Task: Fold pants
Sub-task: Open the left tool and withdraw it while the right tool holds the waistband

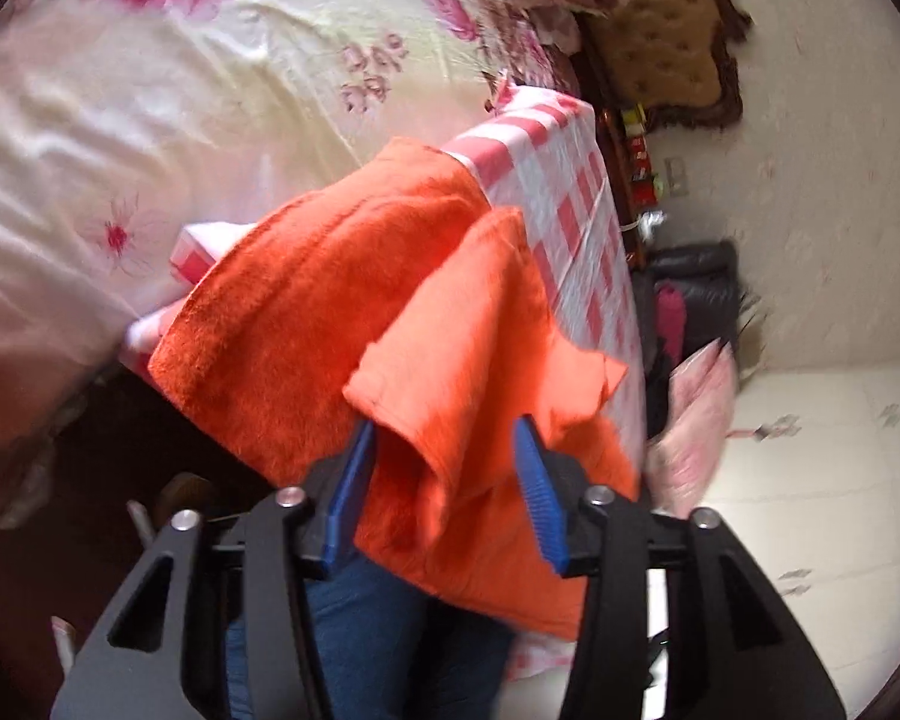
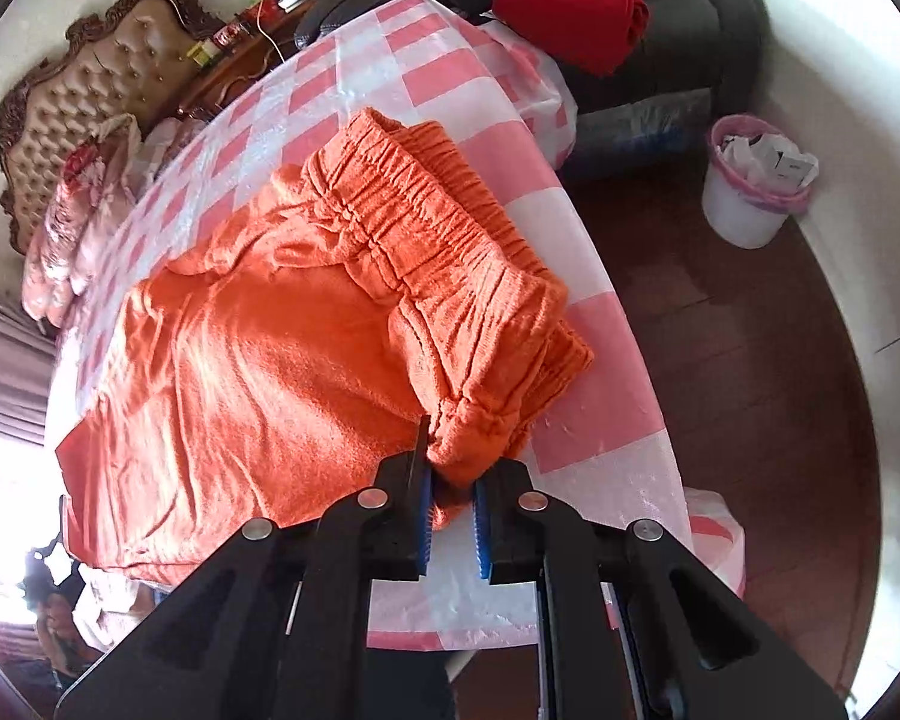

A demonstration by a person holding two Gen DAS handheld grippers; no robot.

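Observation:
Orange pants (image 2: pixel 258 348) lie spread on a table under a pink-and-white checked cloth (image 2: pixel 390 60), the gathered elastic waistband (image 2: pixel 426 222) towards the table's right edge. My right gripper (image 2: pixel 453 471) is shut on the near corner of the waistband, orange cloth pinched between its blue pads. In the left wrist view the pants (image 1: pixel 306 312) drape over the checked table (image 1: pixel 576 204), with a folded flap on top. My left gripper (image 1: pixel 444 426) has its blue pads (image 1: pixel 537 498) well apart; the flap hangs loosely between them, not pressed.
A bed with a floral sheet (image 1: pixel 180 90) lies beyond the table, its tufted headboard (image 2: pixel 90 90) against the wall. A white bin with a pink liner (image 2: pixel 750 192) stands on the wooden floor (image 2: pixel 720 360). A dark sofa holds a red garment (image 2: pixel 570 6). A person's jeans-clad leg (image 1: pixel 360 630) is below the left gripper.

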